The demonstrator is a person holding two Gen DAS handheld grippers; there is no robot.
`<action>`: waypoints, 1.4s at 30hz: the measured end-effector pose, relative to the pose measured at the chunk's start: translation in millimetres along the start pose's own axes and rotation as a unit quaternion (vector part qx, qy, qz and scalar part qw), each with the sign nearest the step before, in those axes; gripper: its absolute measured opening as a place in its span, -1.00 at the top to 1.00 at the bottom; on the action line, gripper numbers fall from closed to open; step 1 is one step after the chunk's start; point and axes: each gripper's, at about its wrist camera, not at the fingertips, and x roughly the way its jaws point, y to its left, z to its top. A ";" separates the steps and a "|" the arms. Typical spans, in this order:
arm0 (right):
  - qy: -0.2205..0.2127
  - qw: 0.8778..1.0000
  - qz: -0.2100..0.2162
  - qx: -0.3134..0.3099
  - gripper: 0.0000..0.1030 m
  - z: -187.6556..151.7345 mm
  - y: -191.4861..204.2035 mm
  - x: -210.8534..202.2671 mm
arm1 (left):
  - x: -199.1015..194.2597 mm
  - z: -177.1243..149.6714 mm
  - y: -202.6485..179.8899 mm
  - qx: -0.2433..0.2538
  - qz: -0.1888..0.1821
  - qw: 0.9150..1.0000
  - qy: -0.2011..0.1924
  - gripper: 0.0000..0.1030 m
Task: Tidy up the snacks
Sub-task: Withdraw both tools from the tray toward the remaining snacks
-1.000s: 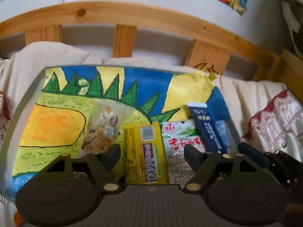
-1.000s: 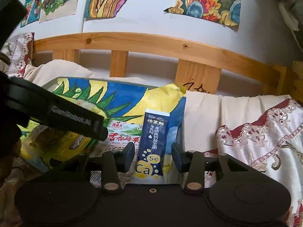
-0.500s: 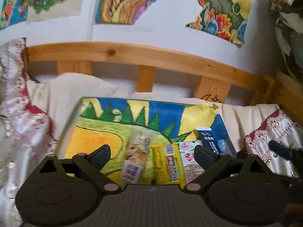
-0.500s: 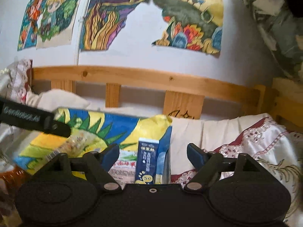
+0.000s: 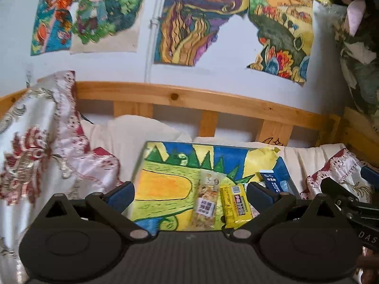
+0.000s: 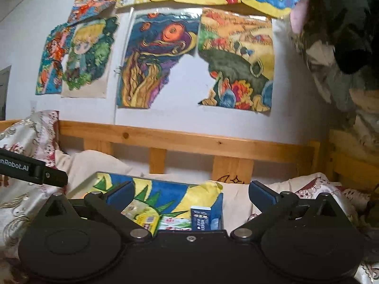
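Observation:
Several snacks lie side by side on a painted board on the bed: a clear nut bag, a yellow bar, a green-white packet and a blue box. The blue box also shows in the right wrist view. My left gripper is open and empty, raised back from the snacks. My right gripper is open and empty, also raised back; its body shows in the left wrist view.
A wooden bed rail runs behind the board. Patterned cushions lie left and right. White bedding surrounds the board. Paintings hang on the wall. A plush toy is at upper right.
Both grippers opened wide and pulled up and back from the board. The snacks now look smaller and lower in both views and lie in the same row.

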 end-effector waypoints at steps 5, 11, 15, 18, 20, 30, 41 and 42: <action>0.001 1.000 0.008 0.003 -0.99 -2.0 11.6 -25.3 | -31.1 -14.5 15.9 -0.002 0.007 1.000 -0.001 -0.99; 0.000 1.000 0.020 0.014 -0.99 -11.1 25.5 -66.1 | -55.5 -38.7 36.5 -0.023 0.004 0.999 0.028 -0.99; 0.004 0.999 0.029 0.011 -0.99 -17.6 39.5 -91.7 | -69.8 -56.2 48.8 -0.030 0.010 0.999 0.035 -0.99; 0.014 0.999 0.034 0.005 -0.99 -23.3 50.6 -106.2 | -77.6 -67.4 57.7 -0.039 0.016 0.998 0.046 -0.99; 0.022 0.999 0.038 0.004 -0.99 -26.2 56.3 -113.0 | -81.0 -74.1 62.4 -0.047 0.019 0.997 0.054 -0.99; 0.067 0.997 0.043 0.011 -0.99 -42.0 69.8 -132.8 | -88.8 -107.3 70.9 -0.052 0.014 0.992 0.113 -0.99; 0.119 0.991 0.057 0.001 -0.99 -58.3 78.6 -132.3 | -89.2 -117.2 68.2 -0.034 0.019 0.989 0.145 -0.99; 0.121 0.991 0.058 0.000 -0.99 -59.1 79.0 -131.7 | -88.9 -117.9 68.7 -0.035 0.019 0.988 0.146 -0.99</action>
